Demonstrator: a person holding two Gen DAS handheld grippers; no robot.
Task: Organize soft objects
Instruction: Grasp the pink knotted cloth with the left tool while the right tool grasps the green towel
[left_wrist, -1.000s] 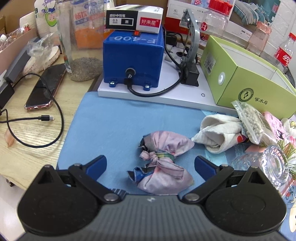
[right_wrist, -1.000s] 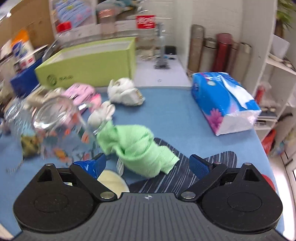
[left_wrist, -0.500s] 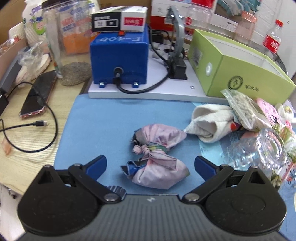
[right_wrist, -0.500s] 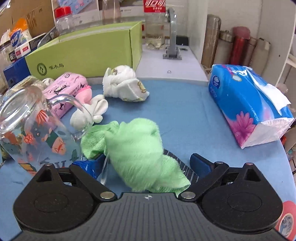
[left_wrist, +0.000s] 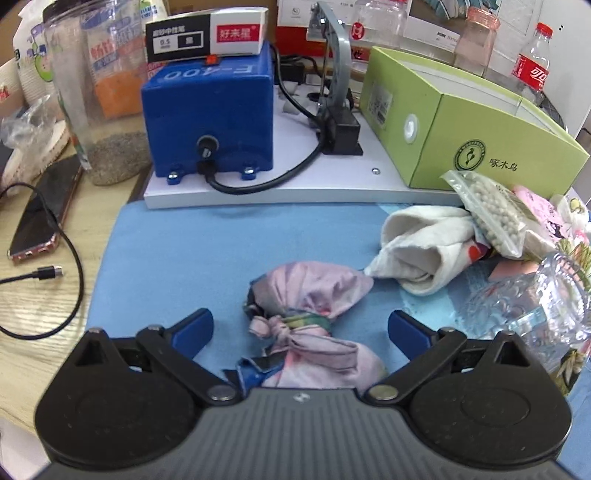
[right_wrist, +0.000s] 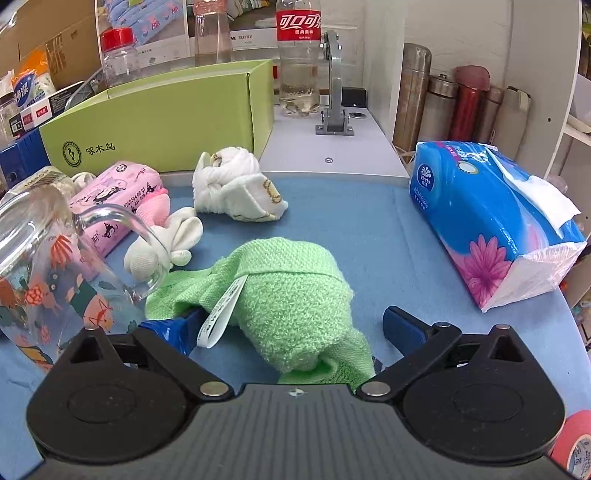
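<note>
The left tongs (left_wrist: 300, 330) stand wide open over a blue mat (left_wrist: 184, 254) on the counter, their blue fingertips (left_wrist: 194, 328) spread to either side of a knotted pink cloth bundle (left_wrist: 314, 325) and gripping nothing. The bundle lies on the mat between the tips, apart from both. Just right of the bundle rests a rolled white cloth (left_wrist: 421, 251), with a clear bag of white beads (left_wrist: 487, 210) leaning on it and a glass jar (left_wrist: 535, 310) lying on its side nearer the tongs. Beyond the bundle, past the mat's far edge, a blue box (left_wrist: 212, 122) stands on a white board, and a green carton (left_wrist: 461, 125) sits to the box's right. Left of the mat, a phone (left_wrist: 40, 218) and a black cable (left_wrist: 48, 273) lie on the wooden counter (left_wrist: 33, 332).

The right tongs (right_wrist: 291, 326) are likewise wide open and hold nothing, bracketing a rolled green towel (right_wrist: 291, 295) on the same blue mat; the towel's loose edge drapes over the left tip, while the right tip stands clear. Left of the towel lies a patterned glass mug (right_wrist: 48, 266), touching a small white sock roll (right_wrist: 162, 243). Beyond the towel sit a white knotted cloth (right_wrist: 236, 184) and a pink tissue packet (right_wrist: 114, 199). Well to the towel's right is a blue tissue pack (right_wrist: 491, 221).
</note>
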